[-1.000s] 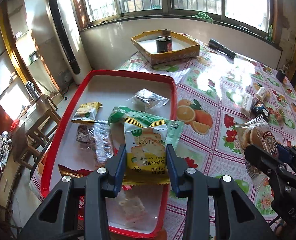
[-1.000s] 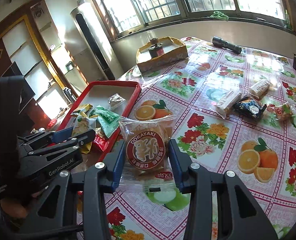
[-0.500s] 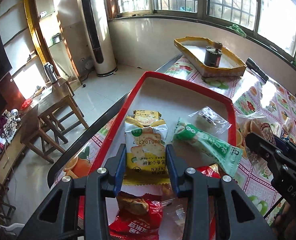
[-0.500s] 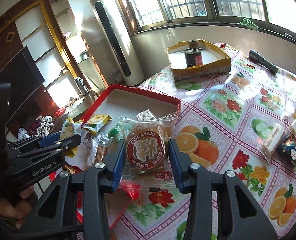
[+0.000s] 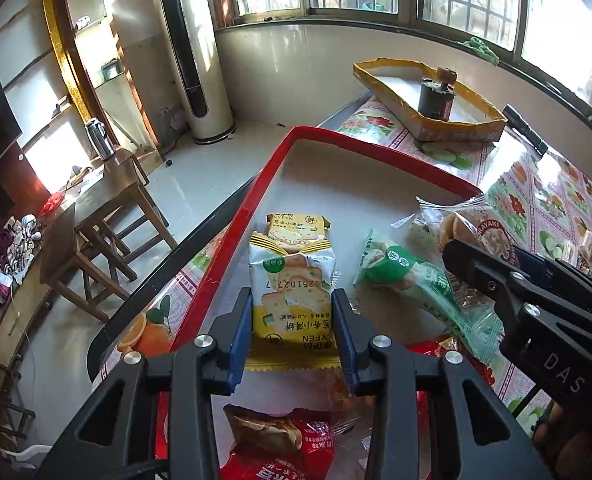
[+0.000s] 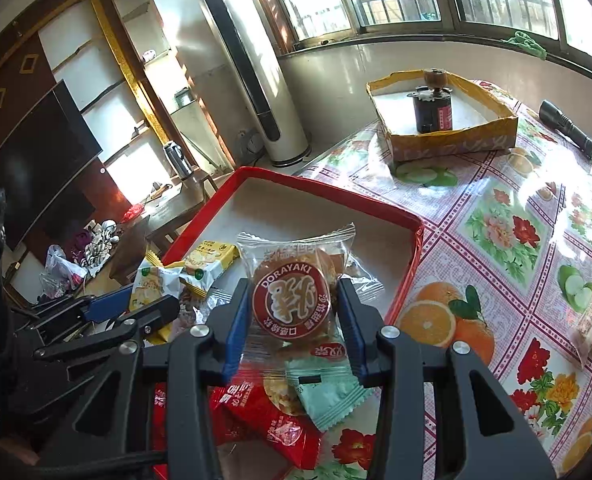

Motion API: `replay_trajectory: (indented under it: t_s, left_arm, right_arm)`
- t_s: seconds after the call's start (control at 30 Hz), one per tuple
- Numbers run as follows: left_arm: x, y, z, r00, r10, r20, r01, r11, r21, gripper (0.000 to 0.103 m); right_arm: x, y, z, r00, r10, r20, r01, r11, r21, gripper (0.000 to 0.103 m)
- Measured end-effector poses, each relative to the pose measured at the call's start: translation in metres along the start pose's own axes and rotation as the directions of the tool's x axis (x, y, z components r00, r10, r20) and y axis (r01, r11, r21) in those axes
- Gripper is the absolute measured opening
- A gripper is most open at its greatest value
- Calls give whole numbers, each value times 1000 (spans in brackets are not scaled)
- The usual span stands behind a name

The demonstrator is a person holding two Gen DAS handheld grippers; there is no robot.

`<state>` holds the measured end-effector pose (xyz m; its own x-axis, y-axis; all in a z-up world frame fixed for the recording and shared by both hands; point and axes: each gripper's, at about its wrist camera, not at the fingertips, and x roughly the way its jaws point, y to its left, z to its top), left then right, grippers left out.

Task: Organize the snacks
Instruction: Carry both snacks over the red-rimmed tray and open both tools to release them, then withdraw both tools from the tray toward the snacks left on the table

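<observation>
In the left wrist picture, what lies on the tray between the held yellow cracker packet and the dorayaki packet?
A green snack packet lies on the red tray between the yellow cracker packet and the dorayaki packet. The left wrist view shows this.

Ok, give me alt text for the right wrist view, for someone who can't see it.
The right tool grips a clear-wrapped dorayaki cake above a red tray holding other snack packets. At left, the left tool holds a yellow cracker packet. A yellow box sits farther back on the fruit-print tablecloth.
</observation>
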<state>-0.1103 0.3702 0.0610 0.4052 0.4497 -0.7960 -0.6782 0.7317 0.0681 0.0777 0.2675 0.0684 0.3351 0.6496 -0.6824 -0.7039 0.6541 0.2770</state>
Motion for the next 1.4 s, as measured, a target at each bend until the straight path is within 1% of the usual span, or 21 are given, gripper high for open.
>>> replay_trajectory:
  t_s: [0.17,0.3,0.37,0.5,0.57,0.67,0.73,0.8,0.87,1.0,1.13,1.27,1.4]
  left_arm:
    - [10,-2,-2,1000,7,-22,-7,1000,9,38]
    - [12,-1,-3,1000,14,-22,-14,1000,13,38]
    - [13,0,-4,1000,22,-18,-22,1000,16,41]
    - [13,0,-6,999,32,-14,-32,999,20,42]
    - [13,1,-6,999,33,-17,-32,999,14,46]
    - [8,4,-4,999,34,-12,-34,999,5,49]
    - [3,6,-3,999,35,-2,-35,999,2,50]
    - [-4,8,-2,999,37,12,-37,999,-6,53]
    - [-10,6,0,999,33,26,-33,999,-7,53]
    - [-24,-6,3,999,11,52,-11,1000,7,56]
    - [-33,-31,2,998,-32,62,30,999,42,59]
    - [-40,-64,-1,995,-81,60,75,992,98,62]
    - [-46,-97,-6,991,-124,53,115,981,154,65]
  right_arm:
    - [18,-1,5,1000,5,-22,-5,1000,1,44]
    - [31,0,6,999,-3,-42,2,1000,-3,45]
    - [35,-1,5,999,-5,-48,4,1000,-4,45]
    - [38,-1,5,999,-5,-51,5,1000,-3,45]
    - [39,-2,6,999,-6,-49,6,1000,-2,46]
    - [38,-2,6,999,-8,-46,8,1000,0,46]
    - [36,-3,6,999,-7,-41,7,1000,1,50]
    - [29,-4,6,1000,-2,-25,2,1000,2,61]
    - [19,-4,6,1000,0,-5,0,1000,1,65]
    - [-6,-8,1,999,-4,35,3,1000,4,65]
    - [-37,-22,-12,997,-40,72,38,999,27,66]
    - [-68,-52,-35,992,-93,87,86,992,88,68]
    - [-98,-88,-61,984,-156,85,140,976,169,70]
